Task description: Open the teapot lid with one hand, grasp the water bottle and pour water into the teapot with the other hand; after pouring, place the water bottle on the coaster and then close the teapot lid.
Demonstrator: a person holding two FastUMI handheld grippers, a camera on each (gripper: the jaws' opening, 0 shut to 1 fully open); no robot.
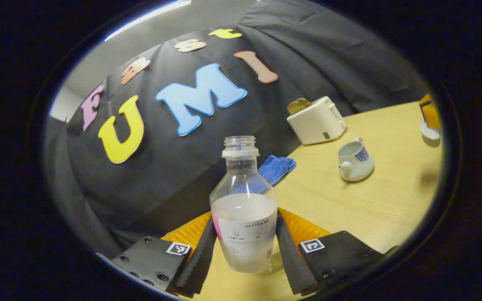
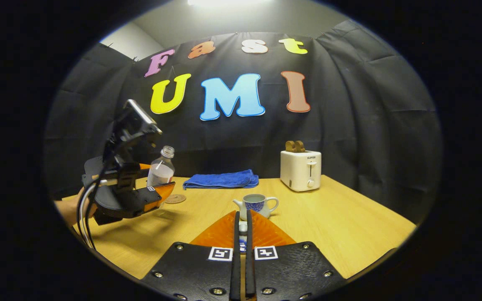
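My left gripper (image 1: 245,215) is shut on an uncapped clear water bottle (image 1: 244,217) about half full of water, and the bottle leans slightly. From the right gripper view, that left gripper (image 2: 157,193) holds the bottle (image 2: 160,169) at the table's left, just above a round brown coaster (image 2: 175,199). The white and blue teapot (image 2: 257,204) stands lidless in the middle of the table, also seen as the teapot (image 1: 355,161) to the right of the bottle. My right gripper (image 2: 243,214) is shut on the small teapot lid (image 2: 243,228), in front of the teapot.
A white toaster (image 2: 300,169) with bread in it stands at the back right, and a folded blue cloth (image 2: 222,180) lies along the back wall. The wooden table (image 2: 341,225) has bare surface to the right of the teapot. A person's hand (image 2: 71,211) holds the left gripper.
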